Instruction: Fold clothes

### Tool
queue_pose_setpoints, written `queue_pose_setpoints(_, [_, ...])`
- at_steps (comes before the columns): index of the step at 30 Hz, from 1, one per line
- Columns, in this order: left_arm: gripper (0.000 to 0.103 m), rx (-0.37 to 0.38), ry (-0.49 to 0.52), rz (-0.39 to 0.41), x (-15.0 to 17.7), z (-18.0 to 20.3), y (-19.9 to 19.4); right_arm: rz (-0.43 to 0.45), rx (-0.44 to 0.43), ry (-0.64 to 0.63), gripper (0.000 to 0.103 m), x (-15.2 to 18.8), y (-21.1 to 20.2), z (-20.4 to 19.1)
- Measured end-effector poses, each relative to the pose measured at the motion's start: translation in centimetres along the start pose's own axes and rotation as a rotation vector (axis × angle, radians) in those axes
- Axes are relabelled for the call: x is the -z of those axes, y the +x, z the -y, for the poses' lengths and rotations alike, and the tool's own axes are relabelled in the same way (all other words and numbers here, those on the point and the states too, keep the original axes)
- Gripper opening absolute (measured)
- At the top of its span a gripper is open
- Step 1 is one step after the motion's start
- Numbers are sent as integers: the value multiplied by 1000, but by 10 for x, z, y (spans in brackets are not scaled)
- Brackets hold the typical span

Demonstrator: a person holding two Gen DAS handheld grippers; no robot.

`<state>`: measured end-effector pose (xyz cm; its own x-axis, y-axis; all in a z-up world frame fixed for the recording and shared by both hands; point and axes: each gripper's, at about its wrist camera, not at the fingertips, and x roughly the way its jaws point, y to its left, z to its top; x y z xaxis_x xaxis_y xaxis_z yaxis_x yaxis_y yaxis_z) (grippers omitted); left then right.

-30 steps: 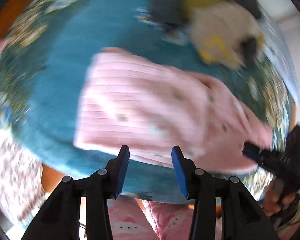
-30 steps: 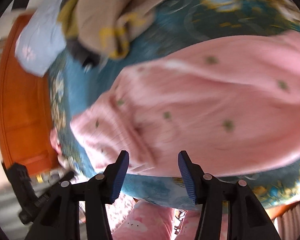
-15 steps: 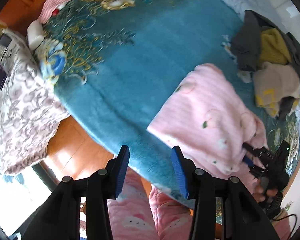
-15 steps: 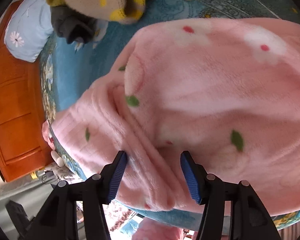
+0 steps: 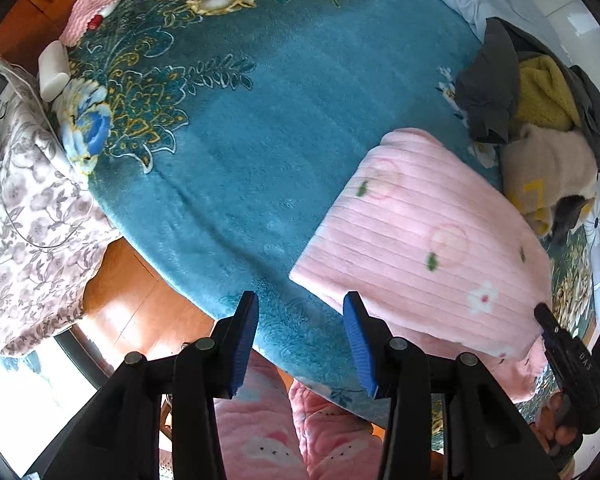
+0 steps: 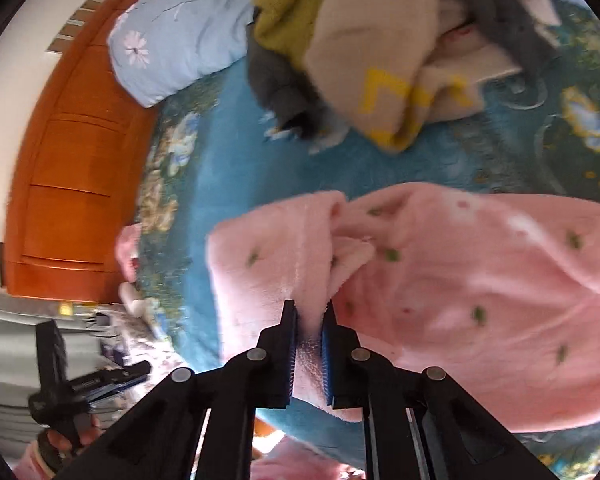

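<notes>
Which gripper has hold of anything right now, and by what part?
The right gripper is pinching the pink fleece garment at a bunched fold on its near edge; its jaws have just closed. The left gripper is open and holds nothing.

light: bright daylight, sun patch on the wooden floor (image 5: 112, 304) lower left, blown-out white corner there | shadows: soft | left wrist view: pretty sharp | right wrist view: motion-smeared, clothes pile (image 6: 380, 52) mushy | edges: heavy fisheye bend, black vignette corners
</notes>
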<state>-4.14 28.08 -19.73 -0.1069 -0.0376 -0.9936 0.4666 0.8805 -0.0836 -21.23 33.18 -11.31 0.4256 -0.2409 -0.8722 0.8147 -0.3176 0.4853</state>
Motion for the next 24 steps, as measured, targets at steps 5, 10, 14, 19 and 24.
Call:
queue_pose_setpoints(5, [45, 17, -11, -45, -9, 0, 23, -156, 142, 187, 11, 13, 47, 49])
queue_pose_setpoints(10, [45, 68, 39, -73, -29, 6, 51, -181, 218, 128, 11, 12, 50, 38])
queue_pose_setpoints(14, [54, 159, 100, -94, -54, 15, 86, -204, 270, 115, 11, 6, 51, 29])
queue_pose_setpoints(19, [54, 269, 189, -152, -76, 27, 129, -233, 325, 128, 12, 3, 57, 23])
queue_pose_setpoints(24, [54, 343, 175, -210, -87, 25, 161, -254, 364, 171, 12, 0, 67, 24])
